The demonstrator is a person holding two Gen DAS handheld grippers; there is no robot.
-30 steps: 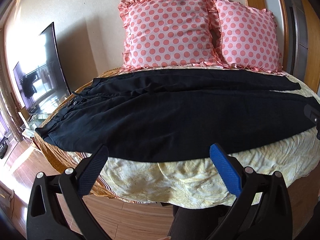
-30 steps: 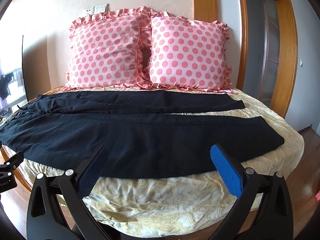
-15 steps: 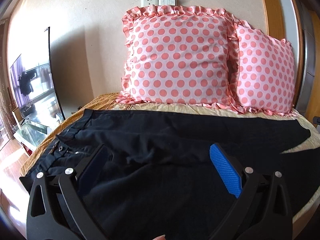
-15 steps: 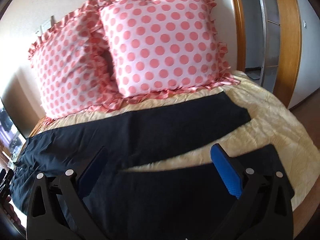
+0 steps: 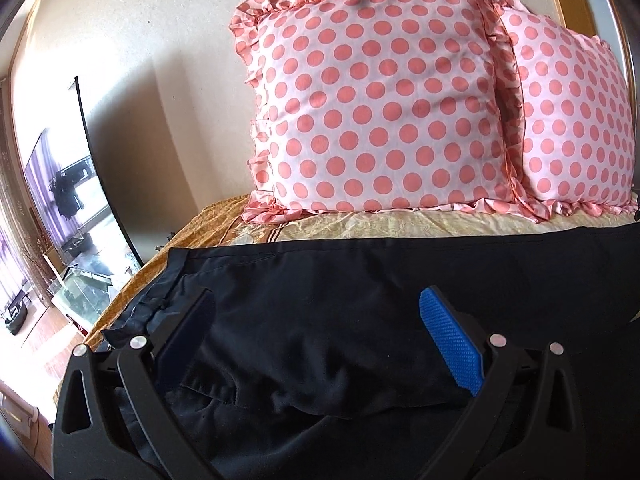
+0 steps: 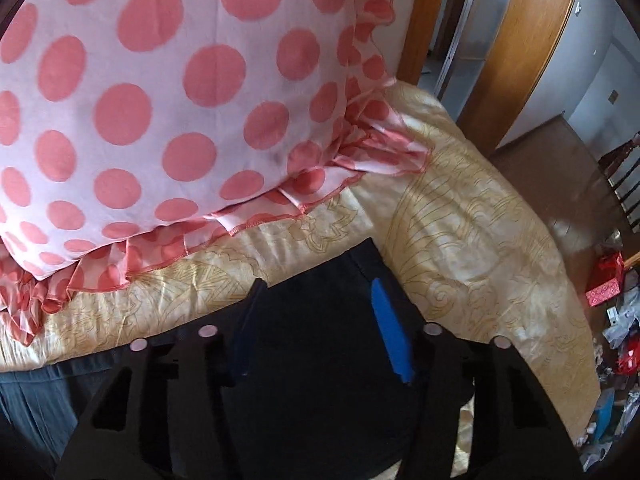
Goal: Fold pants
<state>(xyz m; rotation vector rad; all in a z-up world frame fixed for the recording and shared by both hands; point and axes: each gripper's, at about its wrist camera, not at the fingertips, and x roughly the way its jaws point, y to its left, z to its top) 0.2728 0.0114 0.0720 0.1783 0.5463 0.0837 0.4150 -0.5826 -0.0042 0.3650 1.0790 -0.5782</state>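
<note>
Both my hands have swung in over the bed (image 6: 460, 216) since a second ago, from its near edge to right above the black pants (image 5: 340, 312). My right gripper (image 6: 316, 320) now tips steeply down at the far leg's cuff below the polka-dot pillow (image 6: 160, 100); its jaws are closing with the cloth between them. My left gripper (image 5: 316, 336) hangs released, jaws wide, over the waistband end.

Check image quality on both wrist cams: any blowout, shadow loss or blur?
Left wrist: window side at left blown out; black pants lose detail, the dark left pad merges into them; strong fisheye bending. Right wrist: polka-dot pillow close and slightly soft; pants leg end near featureless black; bedspread evenly lit.
</note>
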